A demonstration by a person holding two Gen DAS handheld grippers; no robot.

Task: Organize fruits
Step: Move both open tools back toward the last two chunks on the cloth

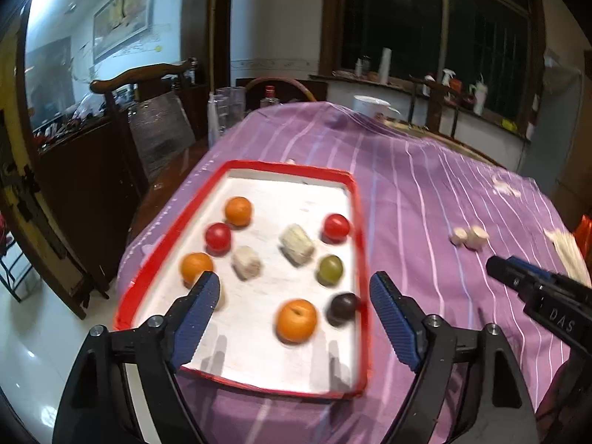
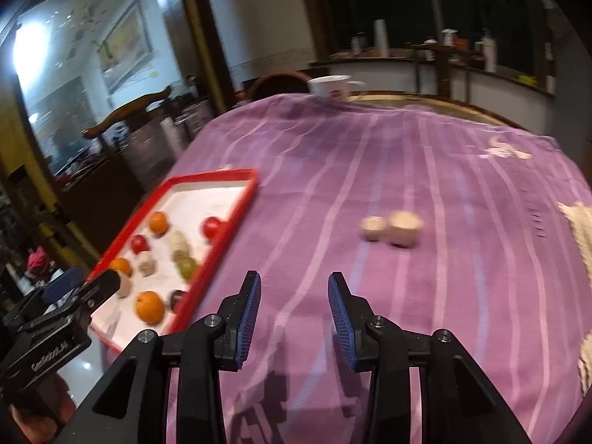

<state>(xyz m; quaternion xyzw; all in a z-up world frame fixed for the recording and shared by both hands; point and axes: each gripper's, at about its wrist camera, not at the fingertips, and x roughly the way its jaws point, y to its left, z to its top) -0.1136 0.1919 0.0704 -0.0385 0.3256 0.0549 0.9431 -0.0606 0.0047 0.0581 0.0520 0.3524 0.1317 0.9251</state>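
Red-rimmed tray (image 1: 236, 164) holds fruits; left gripper (image 1: 292, 307) above, jaws apart.

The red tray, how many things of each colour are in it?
In the red tray:
Orange fruits: 3
Red fruits: 2
Green fruit: 1
Dark purple fruit: 1
Pale beige chunks: 2
Total: 9; one more pale thing may hide behind the left gripper.

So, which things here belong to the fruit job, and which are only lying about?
For the job:
- red tray
- three oranges, e.g.
- two red fruits, e.g.
- green fruit
- dark fruit
- two pale pieces on the cloth

Lying about:
- white cup
- chair
- bottles on the sill
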